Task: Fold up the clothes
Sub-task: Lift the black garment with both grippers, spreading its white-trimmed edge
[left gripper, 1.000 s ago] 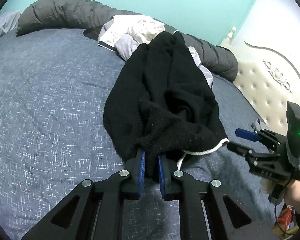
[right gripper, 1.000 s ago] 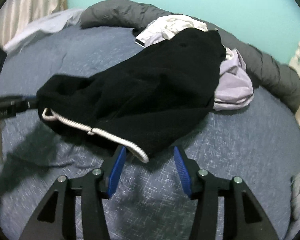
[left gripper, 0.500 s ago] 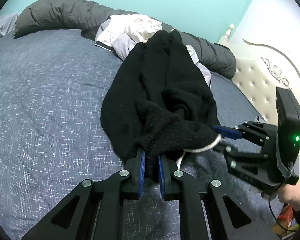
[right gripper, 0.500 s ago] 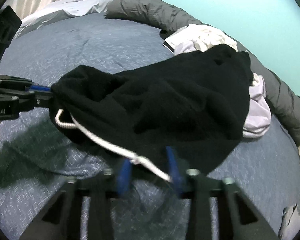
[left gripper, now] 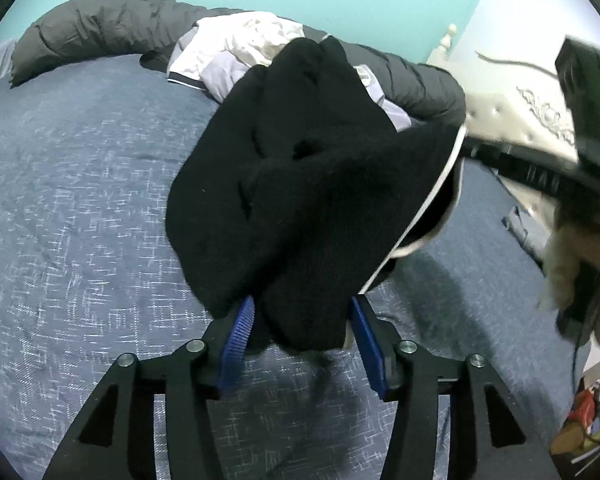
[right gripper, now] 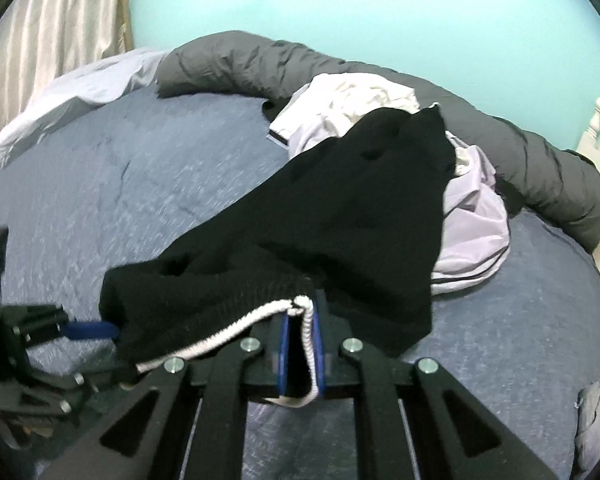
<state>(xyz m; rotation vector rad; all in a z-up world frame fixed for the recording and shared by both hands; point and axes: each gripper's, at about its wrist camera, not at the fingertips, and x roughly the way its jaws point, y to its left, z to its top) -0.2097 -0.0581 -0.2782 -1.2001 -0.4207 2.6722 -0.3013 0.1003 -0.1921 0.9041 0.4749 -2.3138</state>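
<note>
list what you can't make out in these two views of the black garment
- Garment type: the black garment is bunched in both views, so its shape is hidden.
- Left tool contact: left wrist view, cloth drapes over the pads; jaws have just been opening.
- Right tool: left wrist view, blurred, tips buried in cloth.
- White cord ends: right wrist view, hidden by folds and fingers.
- Pale clothes: both views, partly covered.

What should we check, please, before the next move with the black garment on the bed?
1. Right gripper shut on the black garment at its waistband, white drawstring caught too: ok.
2. Left gripper: jaws have just been opening, cloth lies between the pads unpressed: not ok as a hold.
3. Garment spread flat: not ok, bunched and partly lifted.
4. Far end clear of the white clothes: not ok, it overlaps them.
5. Bare blue bedcover available for laying out: ok.
</note>
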